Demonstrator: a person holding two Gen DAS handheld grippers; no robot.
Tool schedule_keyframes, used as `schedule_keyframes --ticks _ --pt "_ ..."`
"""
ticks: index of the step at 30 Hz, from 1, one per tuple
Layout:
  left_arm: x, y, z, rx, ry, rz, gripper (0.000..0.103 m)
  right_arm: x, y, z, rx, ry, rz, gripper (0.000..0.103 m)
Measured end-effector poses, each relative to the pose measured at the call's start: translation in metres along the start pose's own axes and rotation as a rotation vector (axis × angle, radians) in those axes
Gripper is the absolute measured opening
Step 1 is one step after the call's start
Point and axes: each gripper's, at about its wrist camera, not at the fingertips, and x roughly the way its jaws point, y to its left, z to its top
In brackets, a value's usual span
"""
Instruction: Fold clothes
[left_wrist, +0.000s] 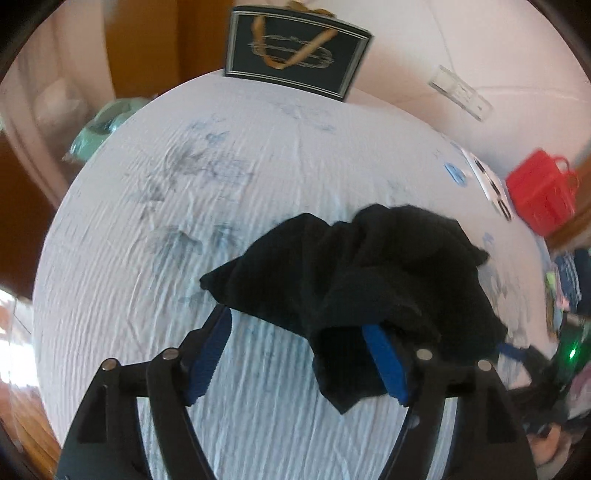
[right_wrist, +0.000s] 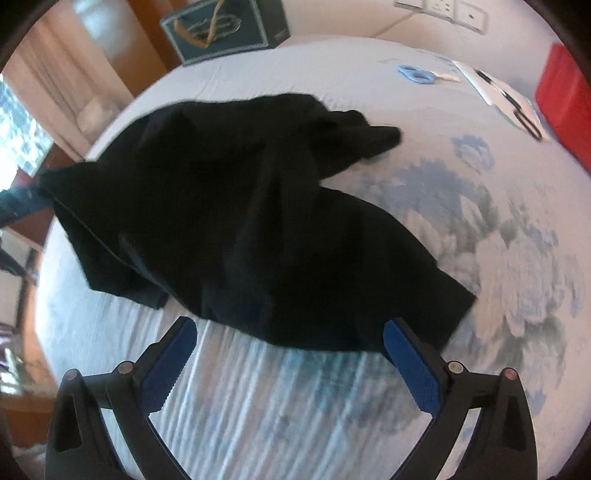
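A crumpled black garment (left_wrist: 369, 273) lies on a bed with a pale blue floral sheet (left_wrist: 166, 221). My left gripper (left_wrist: 295, 332) is open; the garment's edge drapes over its right finger (left_wrist: 384, 354), while the left finger (left_wrist: 210, 347) is bare. In the right wrist view the same garment (right_wrist: 240, 221) lies bunched in the middle of the sheet (right_wrist: 498, 240). My right gripper (right_wrist: 288, 339) is open, just in front of the garment's near hem, holding nothing.
A dark box with a tan strap (left_wrist: 295, 48) stands at the far edge of the bed. Blue scissors (right_wrist: 415, 75), a white card (right_wrist: 506, 99) and a red basket (left_wrist: 541, 192) are at the far right. A green bundle (left_wrist: 103, 129) sits far left.
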Motion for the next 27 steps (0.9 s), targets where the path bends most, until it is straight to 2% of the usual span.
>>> schedule_keyframes --ticks 2,4,5,6,7,9,11,15,16,17,18,19,20,21,23,25,27 --pt "0.017 0.003 -0.001 0.003 0.027 0.008 0.073 0.011 0.011 0.003 -0.039 -0.002 -0.045 0.103" --pt "0.034 0.001 -0.004 0.026 0.068 -0.001 0.046 0.025 0.019 0.005 -0.072 0.004 -0.099 0.103" --pt "0.039 -0.002 -0.006 0.037 0.087 -0.012 0.020 0.030 0.022 0.006 -0.081 0.005 -0.121 0.102" --pt "0.042 -0.006 -0.007 0.053 0.098 -0.023 0.011 0.031 0.022 0.007 -0.075 -0.002 -0.125 0.095" --pt "0.041 -0.013 -0.009 0.076 0.100 -0.035 0.008 0.029 0.019 0.008 -0.054 -0.009 -0.109 0.085" --pt "0.033 -0.030 -0.010 0.141 0.100 -0.069 0.006 0.017 0.006 0.012 0.008 -0.036 -0.054 0.030" --pt "0.015 -0.055 -0.008 0.207 0.083 -0.141 0.006 -0.003 -0.012 0.015 0.068 -0.086 -0.070 0.022" --pt "-0.019 -0.100 -0.001 0.266 0.059 -0.299 0.006 -0.060 -0.071 0.008 0.183 -0.206 -0.206 0.013" --pt "-0.025 -0.109 0.000 0.281 0.049 -0.302 0.008 -0.074 -0.092 0.003 0.218 -0.230 -0.248 0.013" --pt "-0.031 -0.118 0.001 0.297 0.040 -0.304 0.019 -0.086 -0.117 -0.003 0.261 -0.245 -0.285 0.013" --pt "-0.035 -0.120 0.003 0.300 0.030 -0.295 0.040 -0.098 -0.143 -0.011 0.315 -0.252 -0.311 0.013" --pt "-0.034 -0.115 0.005 0.284 0.019 -0.268 0.051 -0.109 -0.164 -0.019 0.355 -0.260 -0.322 0.013" --pt "-0.034 -0.109 0.007 0.268 0.008 -0.242 0.072 -0.118 -0.176 -0.029 0.376 -0.269 -0.311 0.013" --pt "-0.034 -0.103 0.009 0.252 -0.003 -0.216 0.079 -0.126 -0.187 -0.038 0.396 -0.278 -0.300 0.013" --pt "-0.034 -0.091 0.013 0.220 -0.025 -0.164 0.079 -0.140 -0.207 -0.055 0.427 -0.291 -0.277 0.013" --pt "-0.034 -0.080 0.017 0.188 -0.047 -0.112 0.079 -0.139 -0.202 -0.066 0.420 -0.280 -0.234 0.018" --pt "-0.029 -0.057 0.022 0.155 -0.061 -0.043 0.079 -0.128 -0.192 -0.072 0.425 -0.256 -0.191 0.033"
